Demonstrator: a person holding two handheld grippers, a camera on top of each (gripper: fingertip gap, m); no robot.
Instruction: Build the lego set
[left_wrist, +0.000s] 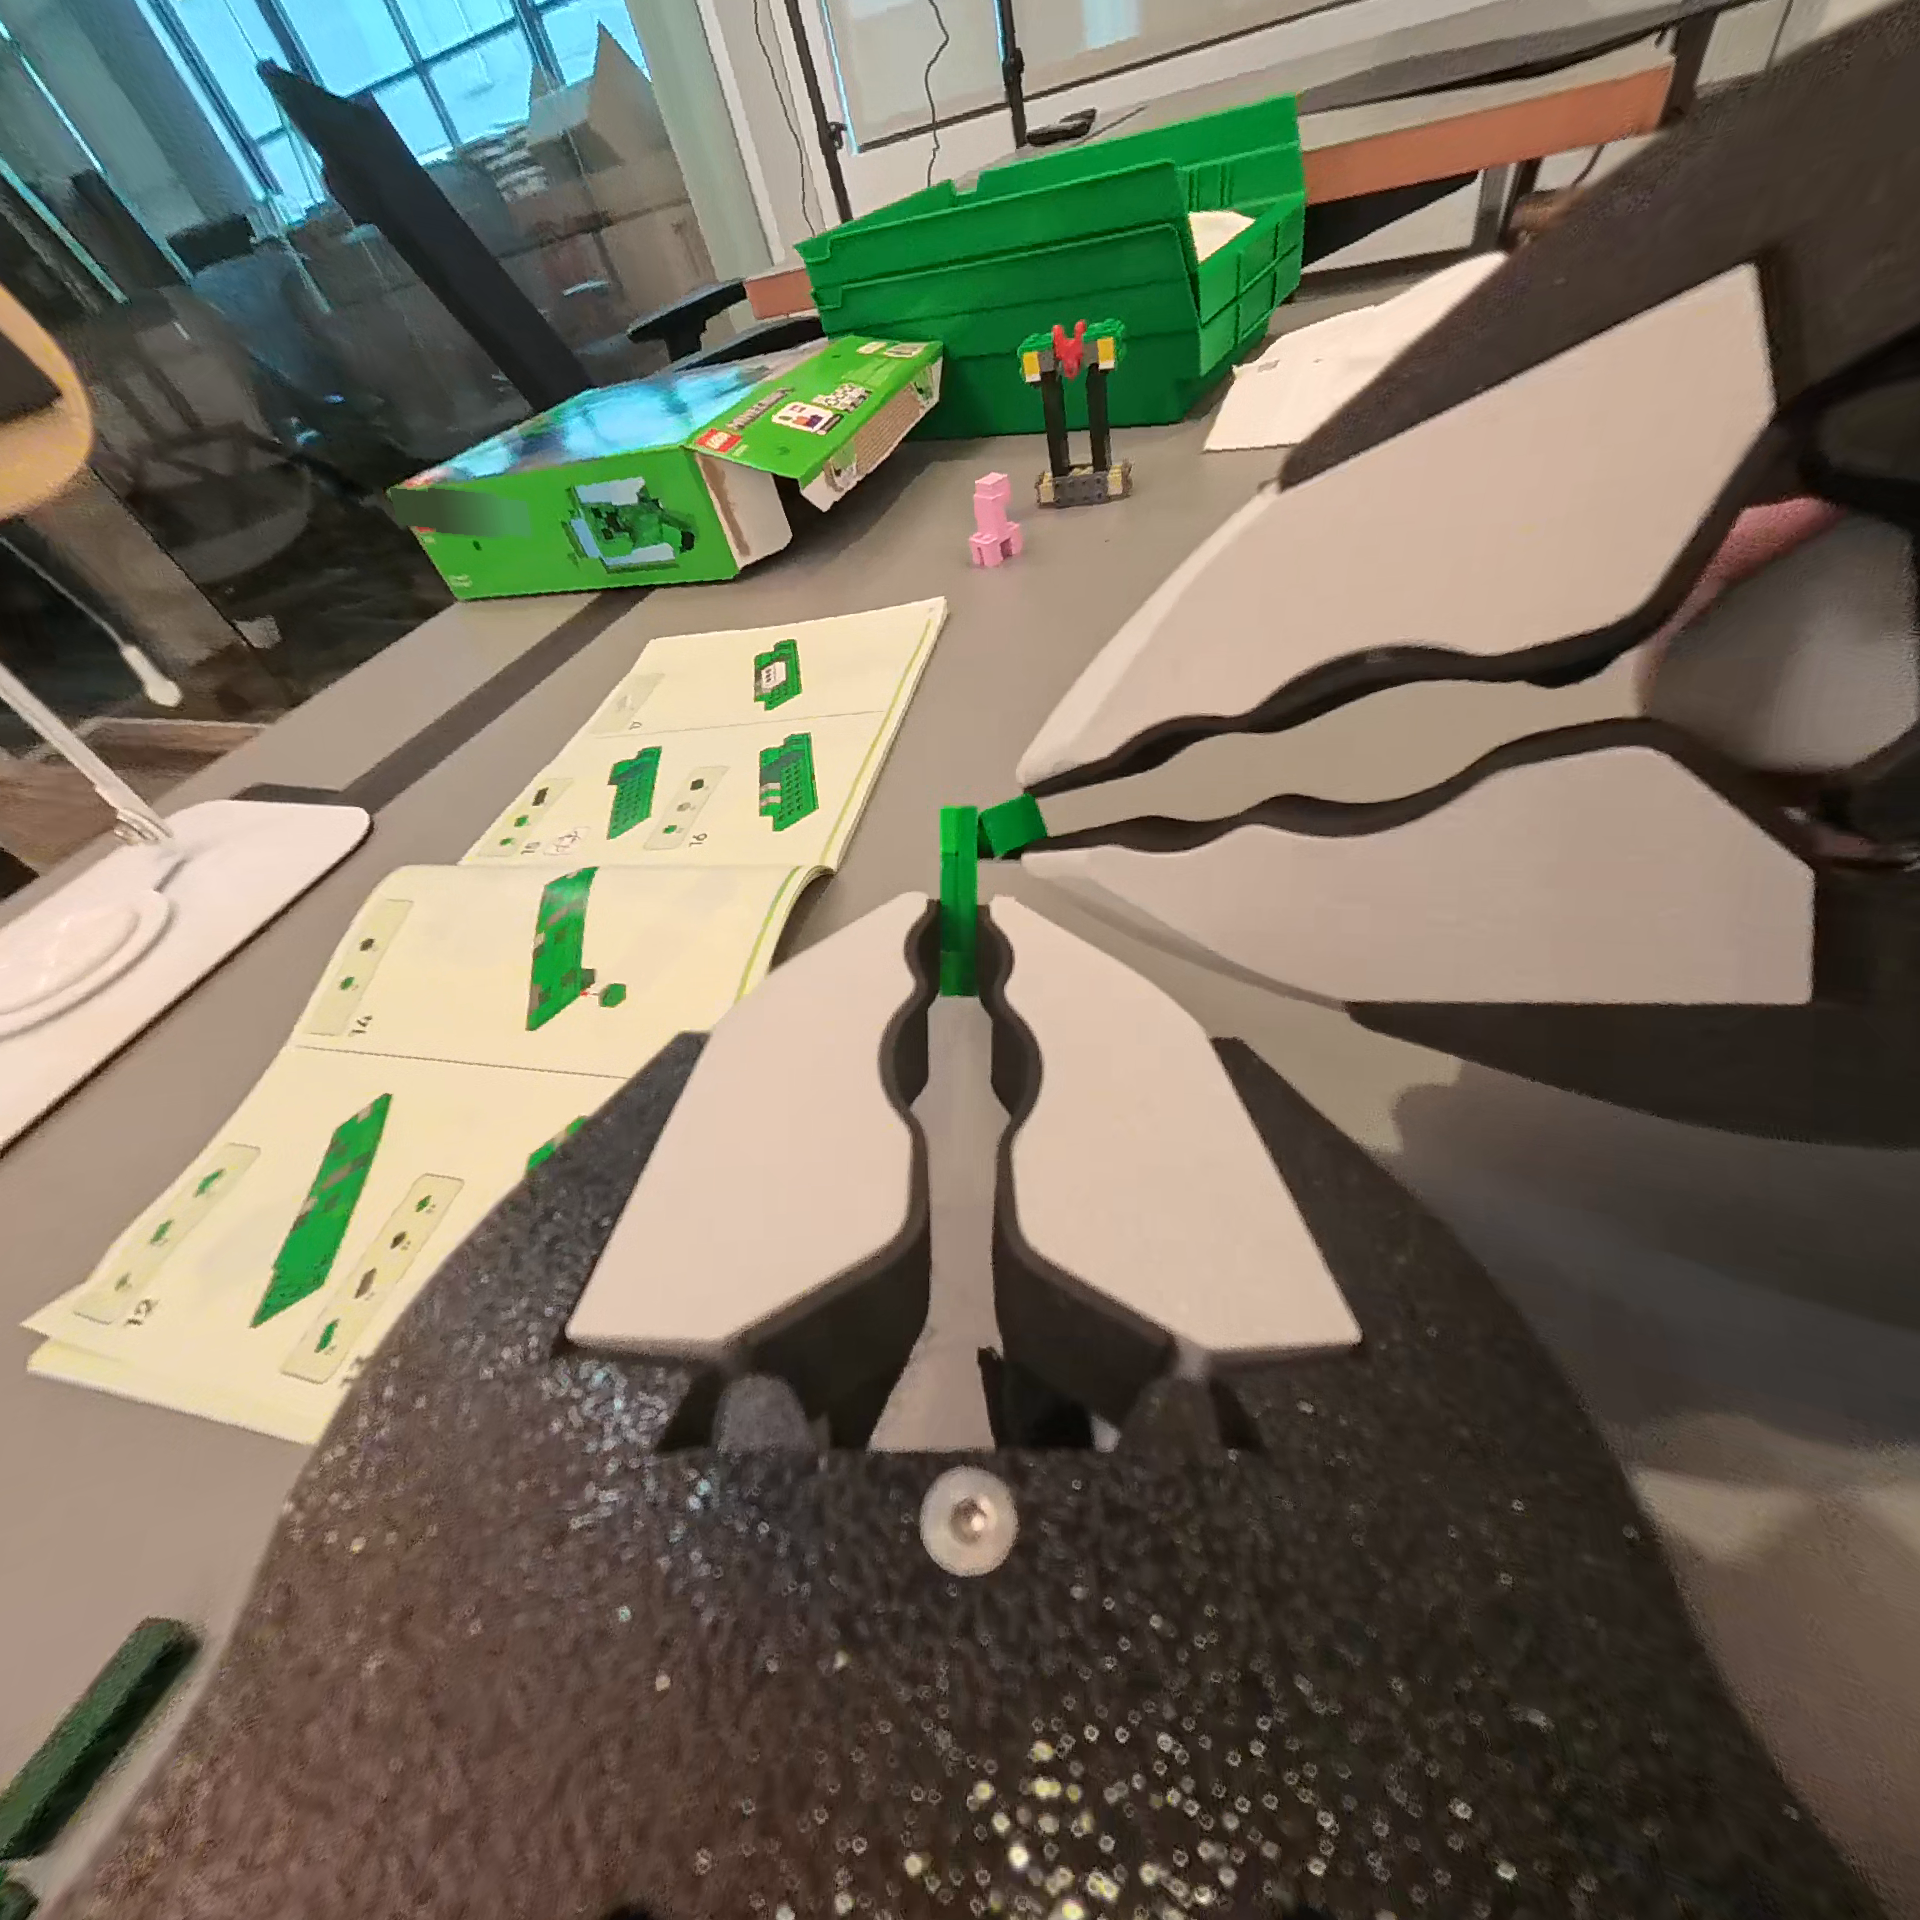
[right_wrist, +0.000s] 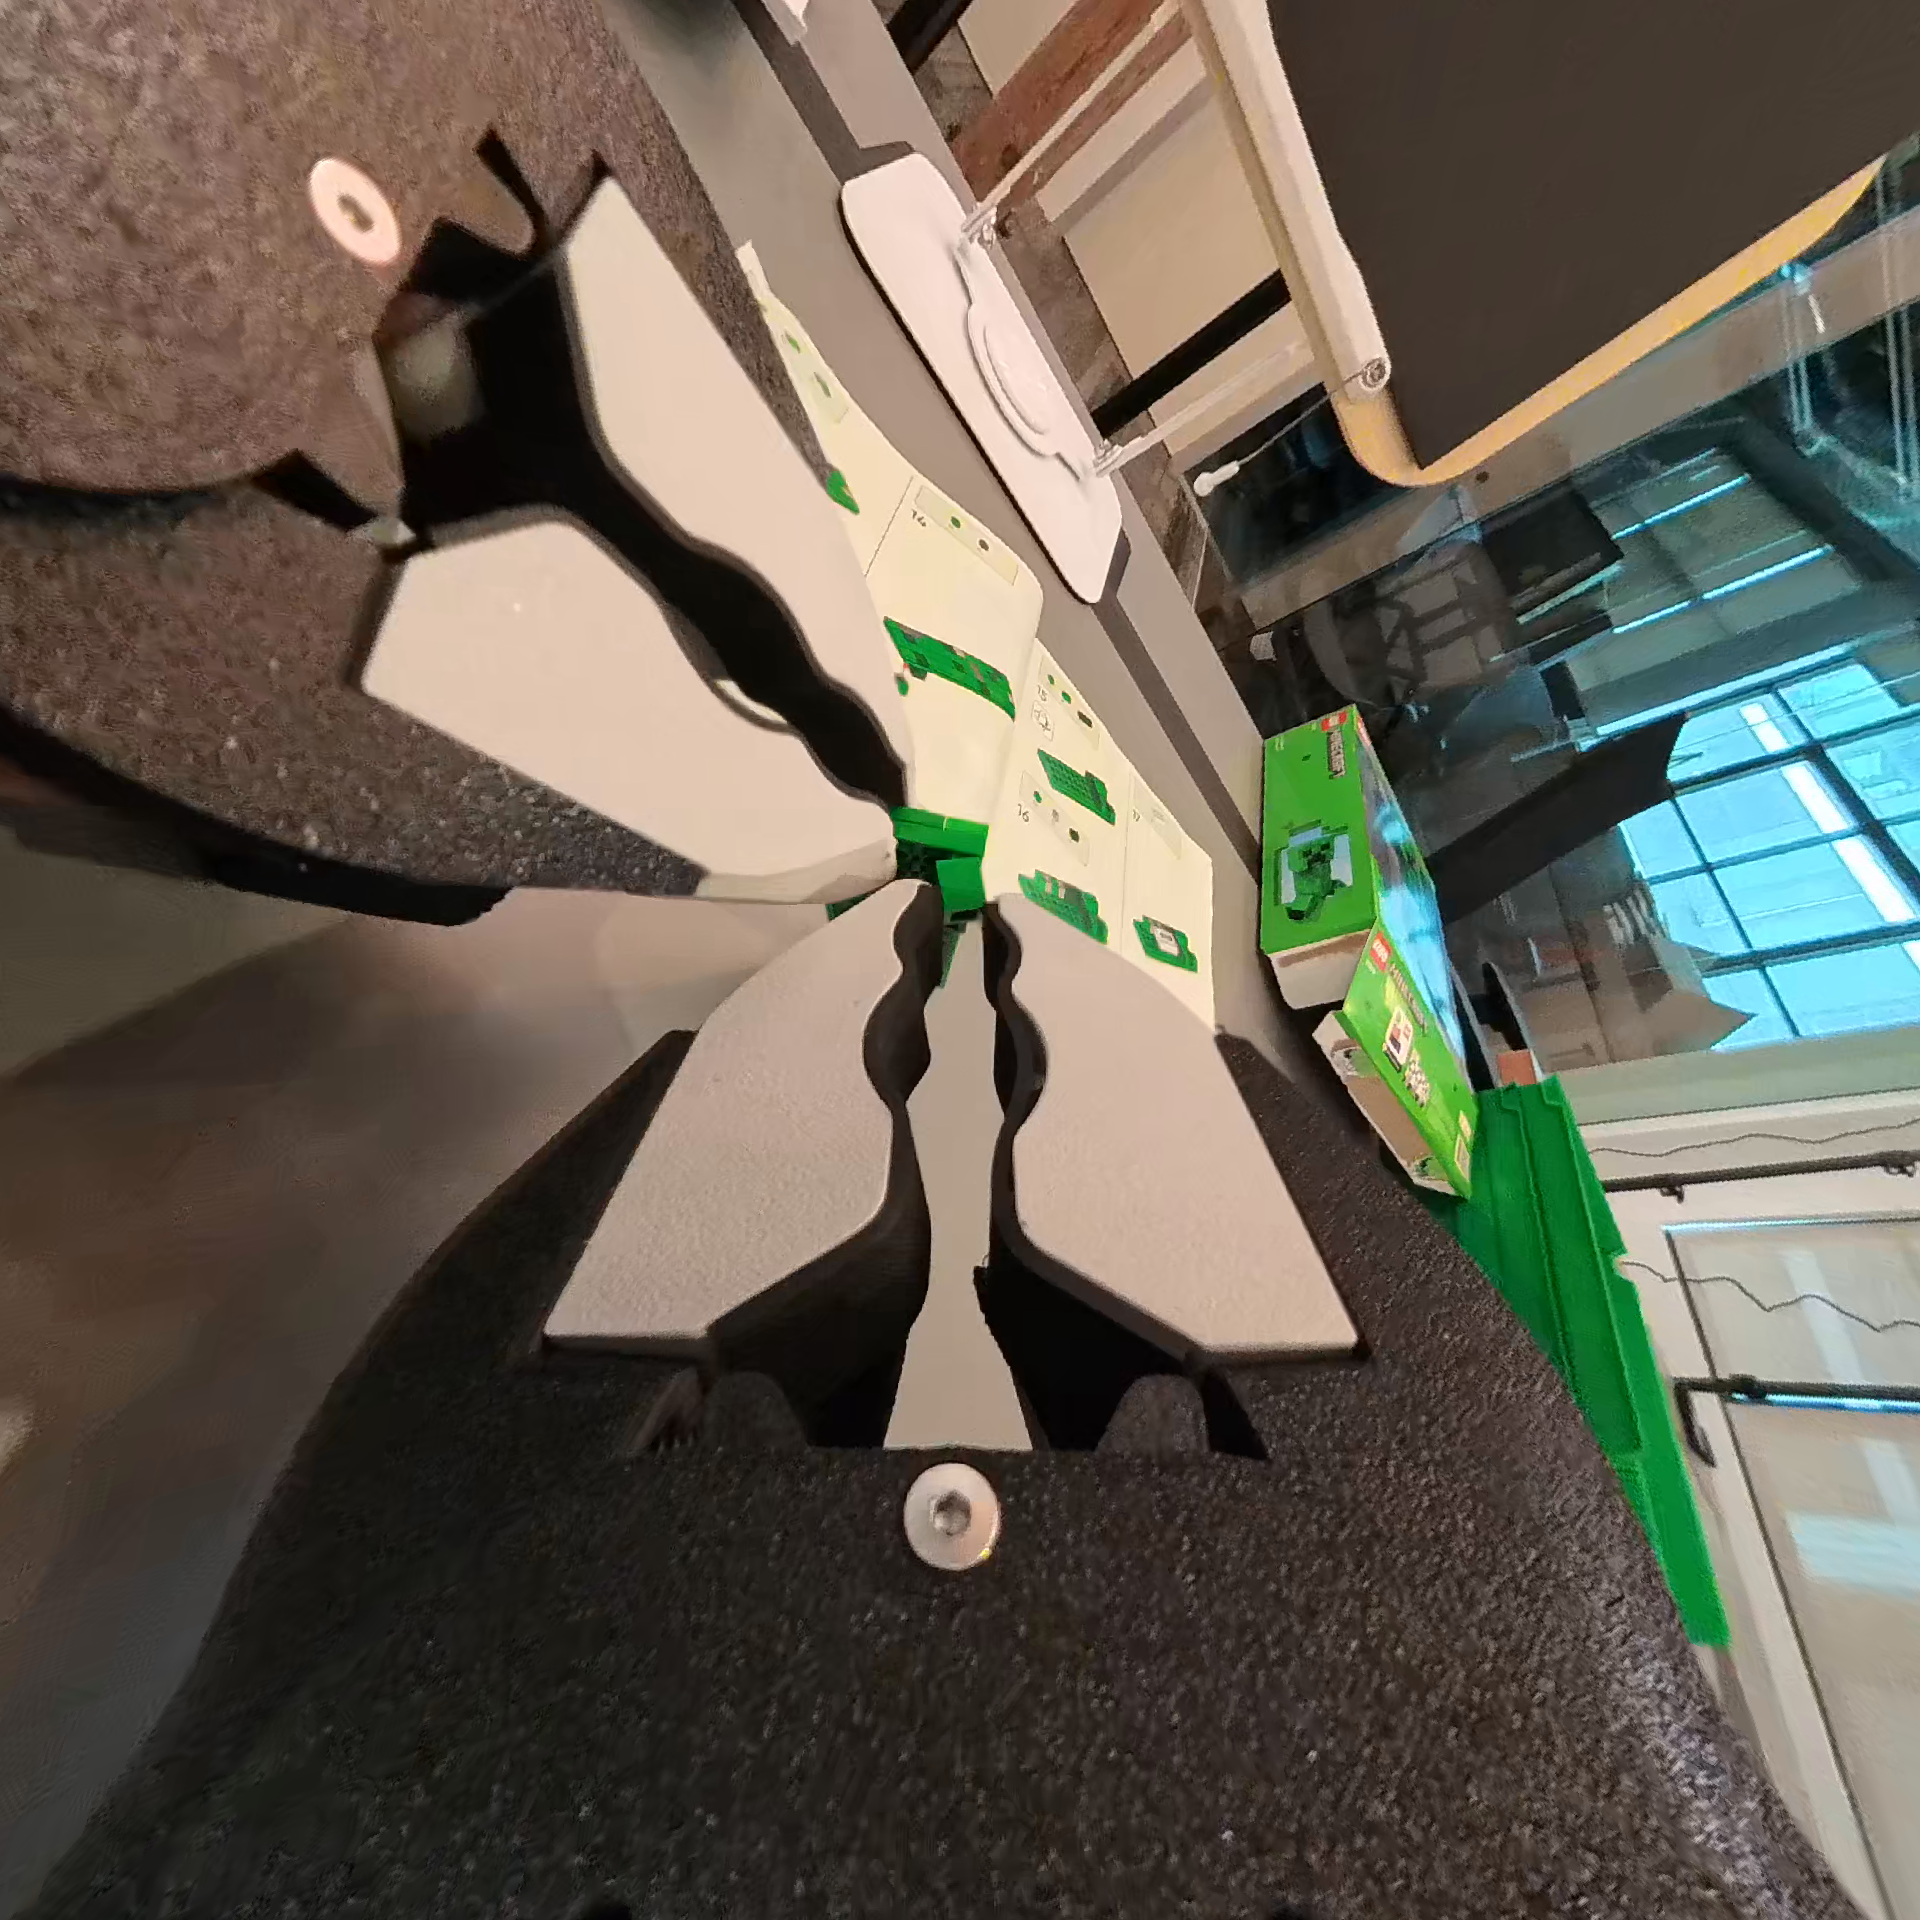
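Note:
My left gripper (left_wrist: 958, 912) is shut on a green Lego plate (left_wrist: 956, 862), held upright and edge-on above the grey table (left_wrist: 1039, 644). My right gripper (left_wrist: 1023, 826) comes in from the right, shut on a small green piece (left_wrist: 1010, 826) that touches the top of the plate. In the right wrist view my right gripper (right_wrist: 956, 906) meets the left gripper (right_wrist: 894, 836) from the upper left, with the green parts (right_wrist: 940, 831) between their tips. How the two parts join is hidden.
An open instruction booklet (left_wrist: 623, 935) lies left of the grippers. Behind it are the green Lego box (left_wrist: 644, 478), a pink pig figure (left_wrist: 994, 520), a small build on black pillars (left_wrist: 1075, 426), stacked green bins (left_wrist: 1091, 281) and white paper (left_wrist: 1278, 384). A white lamp base (left_wrist: 125, 914) sits far left. My left and right fingertips are right by each other.

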